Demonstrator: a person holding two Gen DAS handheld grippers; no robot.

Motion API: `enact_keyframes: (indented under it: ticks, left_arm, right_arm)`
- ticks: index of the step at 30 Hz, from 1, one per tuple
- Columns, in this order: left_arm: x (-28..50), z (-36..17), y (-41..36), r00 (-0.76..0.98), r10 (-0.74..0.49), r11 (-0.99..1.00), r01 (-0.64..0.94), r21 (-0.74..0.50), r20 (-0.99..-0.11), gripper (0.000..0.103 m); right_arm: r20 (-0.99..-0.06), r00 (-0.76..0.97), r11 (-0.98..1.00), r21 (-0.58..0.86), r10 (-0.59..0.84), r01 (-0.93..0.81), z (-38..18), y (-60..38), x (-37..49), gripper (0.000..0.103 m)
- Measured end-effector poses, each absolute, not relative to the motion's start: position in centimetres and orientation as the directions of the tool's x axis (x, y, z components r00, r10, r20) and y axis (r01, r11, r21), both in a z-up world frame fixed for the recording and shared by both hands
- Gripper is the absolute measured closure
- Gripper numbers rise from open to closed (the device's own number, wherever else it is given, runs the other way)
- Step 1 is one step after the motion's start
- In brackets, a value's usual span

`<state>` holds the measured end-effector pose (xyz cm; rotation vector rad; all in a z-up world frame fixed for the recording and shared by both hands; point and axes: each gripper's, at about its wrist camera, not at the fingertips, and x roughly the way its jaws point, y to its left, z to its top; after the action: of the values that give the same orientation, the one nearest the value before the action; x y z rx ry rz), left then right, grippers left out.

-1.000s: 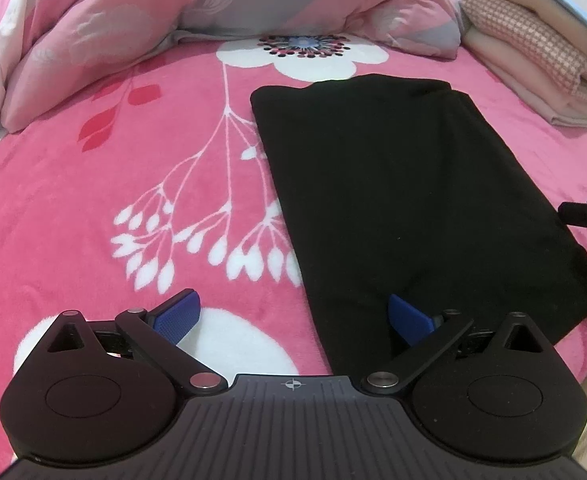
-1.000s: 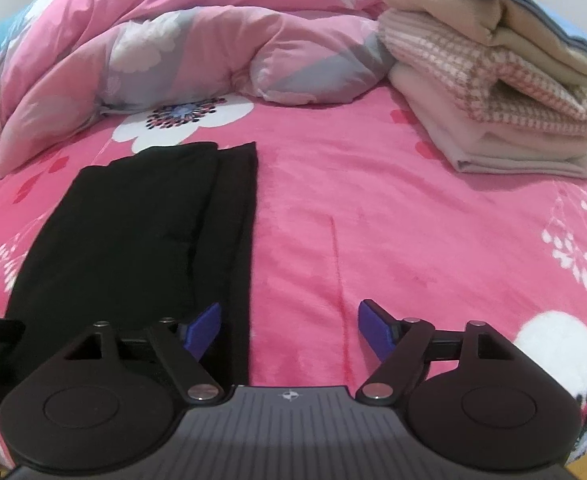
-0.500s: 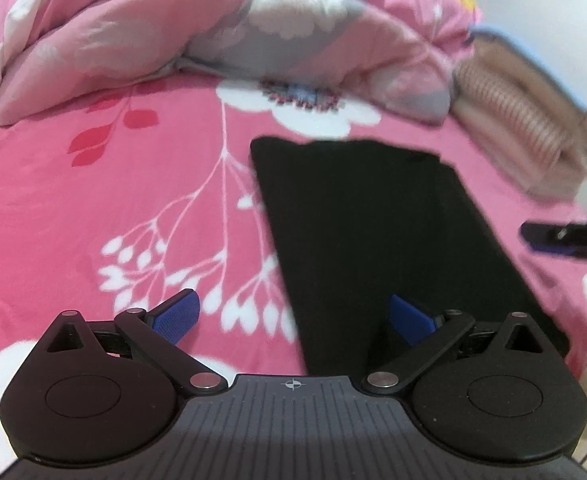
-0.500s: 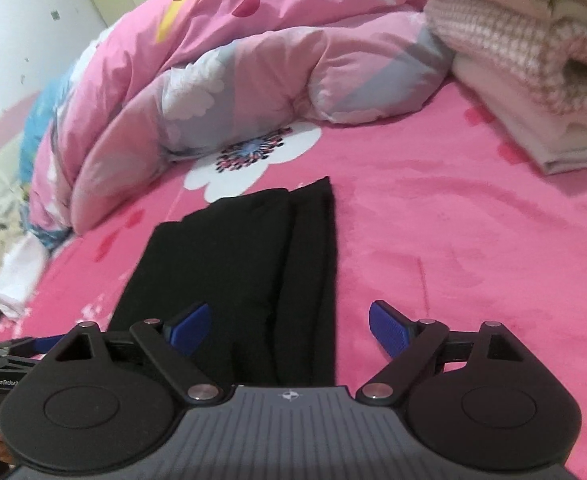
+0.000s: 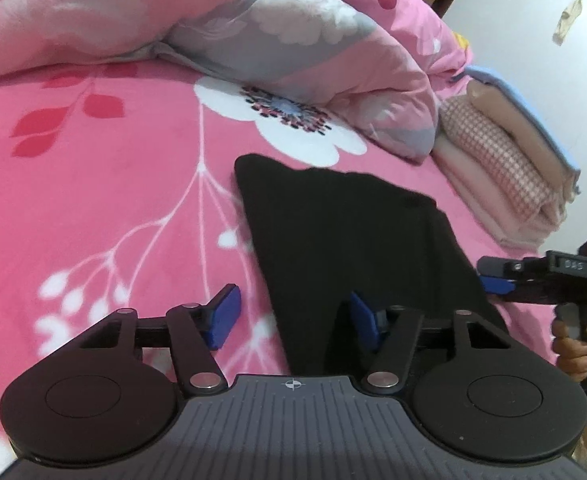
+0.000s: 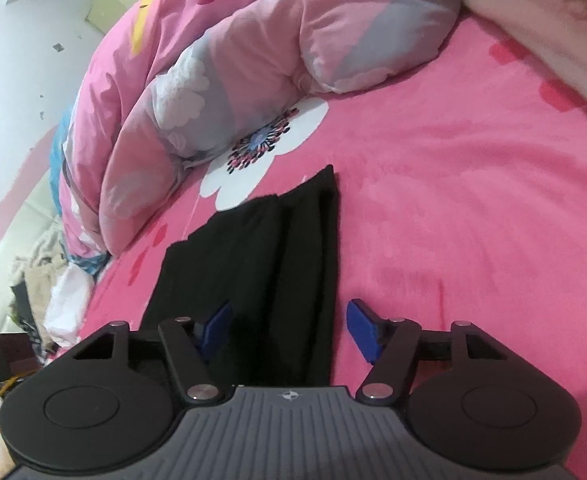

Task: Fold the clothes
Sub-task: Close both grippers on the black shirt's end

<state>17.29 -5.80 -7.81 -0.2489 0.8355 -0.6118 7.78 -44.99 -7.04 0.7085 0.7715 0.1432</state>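
Observation:
A black garment (image 5: 353, 240), folded into a long strip, lies flat on the pink flowered bed sheet (image 5: 93, 200). My left gripper (image 5: 293, 320) hovers low over its near left corner. The jaws are closing with the garment's left edge between them, and the pads do not press on the cloth. In the right wrist view the same garment (image 6: 277, 264) runs away from my right gripper (image 6: 289, 330). Those jaws are closing too, straddling the garment's right edge without pinching it. The right gripper (image 5: 493, 278) also shows at the right edge of the left wrist view, held by a hand (image 5: 573, 344).
A bunched pink quilt (image 5: 253, 40) lies along the far side of the bed. A stack of folded clothes (image 5: 505, 176) sits at the far right, near the white wall. Loose clutter (image 6: 45, 280) lies beside the bed on the left.
Both grippers have come in lower over the garment's near end and rolled, so both views tilt. Both pairs of jaws have narrowed. The garment has not moved.

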Motion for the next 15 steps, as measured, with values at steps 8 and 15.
enact_keyframes:
  ticks: [8, 15]
  left_arm:
    - [20.9, -8.8, -6.5, 0.498, -0.645, 0.764, 0.414, -0.494, -0.58, 0.049]
    - [22.5, -8.8, -7.9, 0.514, -0.64, 0.768, 0.419, -0.484, -0.571, 0.051]
  right_arm:
    - [-0.551, 0.695, 0.73, 0.681, 0.462, 0.054, -8.1, -46.3, 12.7, 0.046]
    - [-0.538, 0.683, 0.735, 0.678, 0.493, 0.004, -8.7, -45.8, 15.6, 0.068]
